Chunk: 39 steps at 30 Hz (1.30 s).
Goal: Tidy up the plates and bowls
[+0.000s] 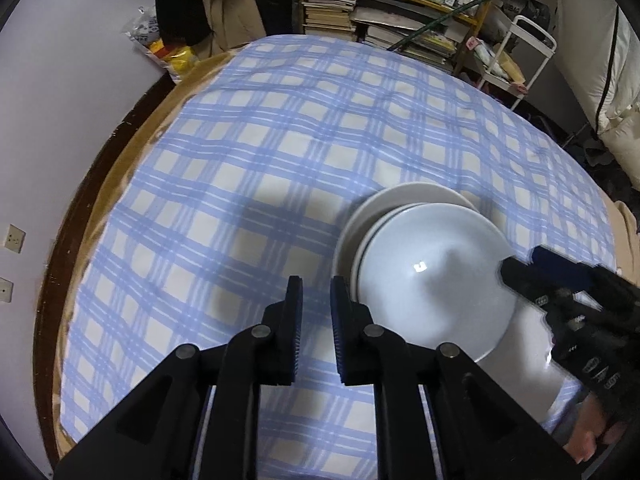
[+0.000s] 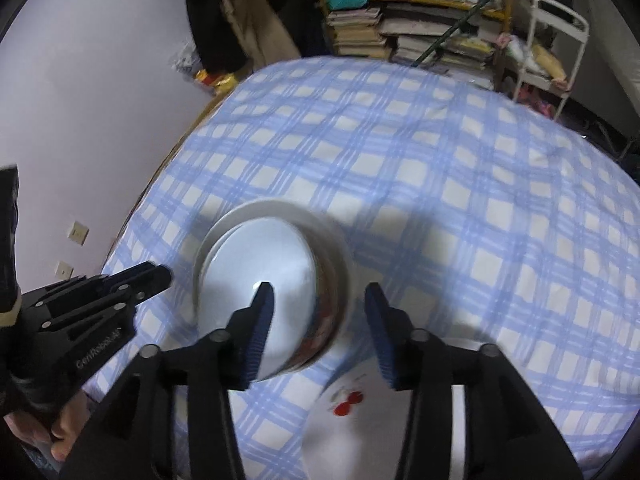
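Wall: pale wall fills the left of both views, with two sockets (image 1: 14,238) low at the left edge of my left view.
Bed cover: a blue-and-white checked cloth (image 1: 280,152) spreads across the middle of both views, with a brown edge along its left side.
My left gripper (image 1: 316,292): low in the centre of my left view, its jaws a narrow gap apart with only checked cloth between them; it holds nothing. In my right view it (image 2: 160,276) comes in from the lower left, tip near the left rim of the stack but apart from it.
Bowl stack: a pale bowl (image 1: 432,276) sits nested on top of wider white dishes (image 1: 400,194), right of centre in my left view, resting on the cloth. In my right view the bowl (image 2: 264,268) is left of centre, and a red-patterned band shows on the stack's right side (blurred, so I cannot tell which dish bears it).
My right gripper (image 2: 318,296): low centre of my right view, jaws wide apart; the left finger crosses in front of the bowl, the right one is over the cloth. I cannot tell whether either touches the stack.
Cherry plate (image 2: 352,404): a white dish with red marks, bottom centre of my right view, under my right gripper.
Shelf: stacked books (image 1: 328,10) and a white trolley (image 1: 528,52) along the top right.
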### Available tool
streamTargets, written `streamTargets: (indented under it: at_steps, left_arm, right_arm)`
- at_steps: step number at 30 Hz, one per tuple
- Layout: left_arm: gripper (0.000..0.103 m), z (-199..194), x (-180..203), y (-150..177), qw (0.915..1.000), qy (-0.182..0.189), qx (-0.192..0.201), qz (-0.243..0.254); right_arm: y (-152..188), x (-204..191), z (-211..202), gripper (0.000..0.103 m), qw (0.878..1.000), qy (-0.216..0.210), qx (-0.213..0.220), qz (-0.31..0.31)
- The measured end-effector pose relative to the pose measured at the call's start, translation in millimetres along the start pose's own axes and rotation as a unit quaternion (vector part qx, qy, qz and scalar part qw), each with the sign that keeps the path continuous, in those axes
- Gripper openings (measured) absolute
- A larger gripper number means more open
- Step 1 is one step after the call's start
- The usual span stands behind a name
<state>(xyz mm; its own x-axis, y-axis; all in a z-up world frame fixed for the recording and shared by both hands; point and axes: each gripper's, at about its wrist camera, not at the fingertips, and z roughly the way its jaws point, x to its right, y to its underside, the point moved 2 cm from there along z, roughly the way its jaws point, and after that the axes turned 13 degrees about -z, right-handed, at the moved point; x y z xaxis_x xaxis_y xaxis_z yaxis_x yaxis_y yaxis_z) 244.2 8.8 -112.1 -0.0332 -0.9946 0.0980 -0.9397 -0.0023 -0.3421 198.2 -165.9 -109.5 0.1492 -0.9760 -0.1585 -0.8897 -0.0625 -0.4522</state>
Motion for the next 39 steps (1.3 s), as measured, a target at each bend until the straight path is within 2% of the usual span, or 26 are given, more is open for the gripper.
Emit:
streamTargets:
  at_steps: [4, 6, 10, 11, 14, 17, 23, 29, 35, 39]
  left_arm:
    - [0.019, 3, -8, -2, 0.9999, -0.017, -0.003, -0.001]
    - [0.024, 6, -10, -3, 0.9998, -0.020, -0.006, -0.003]
    - [0.034, 11, -14, -2, 0.9997, -0.020, -0.008, -0.010]
    - [0.039, 12, -15, -2, 0.9997, -0.020, -0.008, -0.012]
    - [0.046, 10, -14, -3, 0.9999, -0.012, 0.003, -0.010]
    - [0.052, 11, -13, -6, 0.9999, -0.012, 0.007, -0.008]
    - [0.053, 17, -17, -10, 0.9996, -0.017, 0.001, -0.022]
    - [0.053, 26, -20, -9, 0.9993, 0.006, -0.015, -0.034]
    - [0.055, 30, -19, -8, 0.9994, 0.005, -0.014, -0.032]
    - [0.055, 32, -18, -10, 0.9995, 0.009, -0.015, -0.028]
  right_arm:
    - [5, 22, -1, 0.062, 1.000, 0.008, -0.002, 0.020]
    - [9, 30, 2, 0.062, 0.999, -0.006, -0.002, 0.035]
    - [14, 41, 7, 0.062, 0.998, -0.007, -0.008, 0.059]
    - [15, 41, 9, 0.062, 0.998, -0.008, -0.009, 0.060]
    - [17, 44, 12, 0.062, 0.997, -0.033, -0.006, 0.074]
    - [17, 45, 14, 0.062, 0.997, -0.024, -0.008, 0.071]
    - [17, 48, 22, 0.062, 0.997, -0.014, -0.022, 0.070]
    - [17, 49, 32, 0.063, 0.997, -0.015, -0.036, 0.070]
    - [18, 48, 39, 0.071, 0.996, -0.011, -0.049, 0.071]
    - [17, 46, 41, 0.071, 0.997, -0.006, -0.046, 0.064]
